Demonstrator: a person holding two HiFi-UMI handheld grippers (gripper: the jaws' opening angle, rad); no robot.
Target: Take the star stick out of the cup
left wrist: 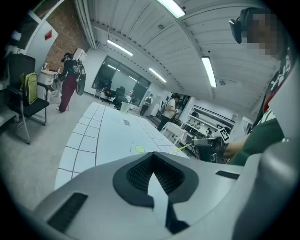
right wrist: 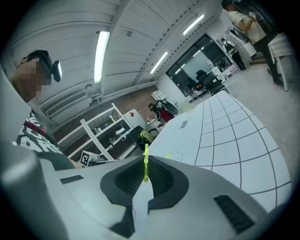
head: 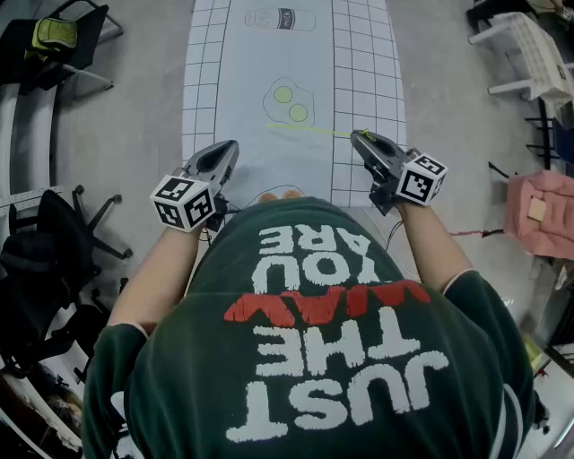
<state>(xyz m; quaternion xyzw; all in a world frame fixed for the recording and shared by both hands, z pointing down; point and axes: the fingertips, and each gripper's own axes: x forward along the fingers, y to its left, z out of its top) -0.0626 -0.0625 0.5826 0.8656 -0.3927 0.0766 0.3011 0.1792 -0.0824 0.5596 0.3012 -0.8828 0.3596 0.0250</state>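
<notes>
My right gripper [head: 360, 137] is shut on one end of the star stick [head: 309, 130], a thin yellow-green rod. The stick lies nearly level over the white gridded table mat [head: 359, 81], pointing left. In the right gripper view the star stick [right wrist: 146, 165] rises from between the closed pads of the right gripper [right wrist: 145, 180]. My left gripper [head: 230, 151] hovers at the mat's near left, shut and holding nothing. In its own view the left gripper [left wrist: 153, 169] shows its pads together. It also shows the right gripper [left wrist: 209, 145] with the star stick [left wrist: 180, 149]. I see no cup.
Printed on the mat are a fried-egg drawing [head: 289, 99] and a bottle drawing [head: 280, 19]. A rounded orange outline [head: 280, 192] at the near edge is partly hidden by my shirt. Chairs [head: 63, 40] stand on the left. White furniture [head: 525, 49] and a pink object [head: 541, 213] are on the right.
</notes>
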